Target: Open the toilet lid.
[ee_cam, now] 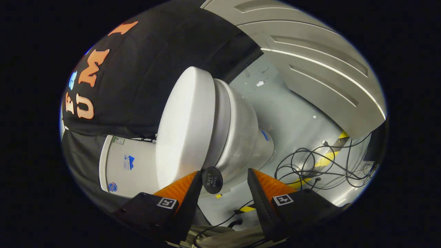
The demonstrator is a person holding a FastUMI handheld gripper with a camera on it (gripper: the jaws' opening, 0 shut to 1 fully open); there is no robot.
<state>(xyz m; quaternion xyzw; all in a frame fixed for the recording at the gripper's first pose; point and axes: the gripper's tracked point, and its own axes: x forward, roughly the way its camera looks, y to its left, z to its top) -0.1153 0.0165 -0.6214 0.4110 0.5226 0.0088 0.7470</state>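
Jaws stand apart, rolled sideways; gripper (224,187) just short of the closed toilet lid (184,127).

The white toilet lid (186,127) sits over a white bowl (237,137) and tank (127,165), beside black cables (310,165) and yellow-and-black striped tape (327,158) on grey floor (293,117).
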